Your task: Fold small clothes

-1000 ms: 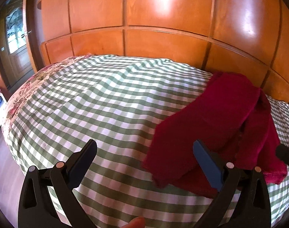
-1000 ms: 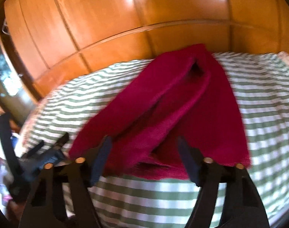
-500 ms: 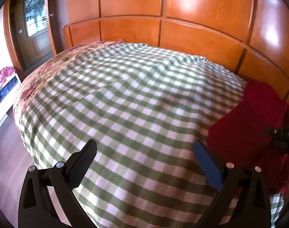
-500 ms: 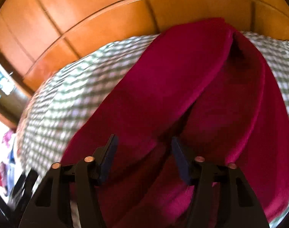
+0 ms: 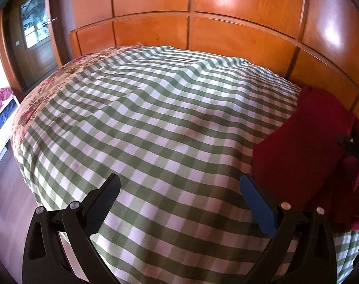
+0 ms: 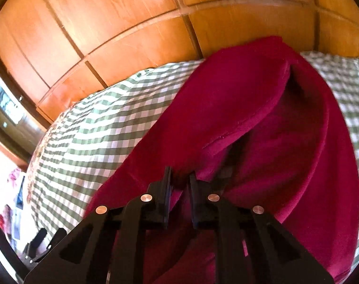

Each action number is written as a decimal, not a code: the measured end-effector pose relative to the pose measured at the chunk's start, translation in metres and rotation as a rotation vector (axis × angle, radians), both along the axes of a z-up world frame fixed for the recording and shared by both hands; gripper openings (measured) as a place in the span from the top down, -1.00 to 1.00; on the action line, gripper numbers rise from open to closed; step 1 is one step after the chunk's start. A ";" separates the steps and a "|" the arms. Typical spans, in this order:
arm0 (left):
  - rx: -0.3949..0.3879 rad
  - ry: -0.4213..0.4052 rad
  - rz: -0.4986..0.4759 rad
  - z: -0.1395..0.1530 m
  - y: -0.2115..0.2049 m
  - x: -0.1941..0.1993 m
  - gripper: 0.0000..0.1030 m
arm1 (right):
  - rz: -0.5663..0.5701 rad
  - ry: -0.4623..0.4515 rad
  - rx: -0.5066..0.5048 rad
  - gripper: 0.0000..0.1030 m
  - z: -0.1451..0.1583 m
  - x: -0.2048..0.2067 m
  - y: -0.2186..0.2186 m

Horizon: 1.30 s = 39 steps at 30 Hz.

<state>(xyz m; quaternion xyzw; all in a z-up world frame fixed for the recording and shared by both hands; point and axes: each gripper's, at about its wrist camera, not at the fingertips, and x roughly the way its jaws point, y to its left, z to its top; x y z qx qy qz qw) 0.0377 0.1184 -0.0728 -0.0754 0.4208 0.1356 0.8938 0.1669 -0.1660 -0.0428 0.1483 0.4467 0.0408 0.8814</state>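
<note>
A dark red garment (image 6: 238, 108) lies partly folded on the green-and-white checked bedspread (image 6: 103, 123). My right gripper (image 6: 180, 182) is shut on a fold of the red garment near its near edge. In the left wrist view the garment (image 5: 304, 142) lies at the right, and the right gripper's body (image 5: 355, 142) shows over it. My left gripper (image 5: 179, 189) is open and empty above the bare checked bedspread (image 5: 155, 123), to the left of the garment.
A wooden panelled wall (image 5: 226, 23) runs behind the bed. A floral cover (image 5: 68, 75) shows at the bed's far left. A door (image 5: 35, 37) and a white shelf (image 5: 2, 118) with clothes stand left of the bed.
My right gripper has moved onto the garment and shut on a fold of it. My left gripper has swung left away from the garment and stays open.
</note>
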 end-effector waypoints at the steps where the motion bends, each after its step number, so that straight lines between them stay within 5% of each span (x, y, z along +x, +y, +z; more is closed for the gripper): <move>1: -0.002 -0.002 -0.008 0.000 -0.001 0.000 -0.95 | 0.003 -0.001 -0.001 0.74 0.000 0.000 -0.001; 7: 0.028 -0.019 -0.052 0.008 -0.015 -0.002 -0.95 | 0.006 0.011 -0.027 0.74 -0.005 -0.005 -0.005; 15: 0.041 -0.027 -0.079 0.012 -0.021 -0.008 -0.95 | 0.051 0.093 0.192 0.74 -0.025 0.007 -0.001; 20: 0.040 -0.029 -0.080 0.012 -0.021 -0.009 -0.95 | 0.071 0.136 0.228 0.75 -0.040 0.018 0.009; 29: 0.020 -0.016 -0.068 0.008 -0.015 -0.007 -0.95 | 0.049 -0.131 0.196 0.89 0.062 -0.002 -0.039; 34: 0.010 0.005 -0.080 0.002 -0.017 -0.004 -0.95 | -0.147 -0.271 0.111 0.89 0.118 -0.033 -0.136; 39: 0.008 0.023 -0.102 -0.001 -0.023 0.000 -0.95 | -0.376 -0.272 -0.024 0.89 0.130 -0.056 -0.232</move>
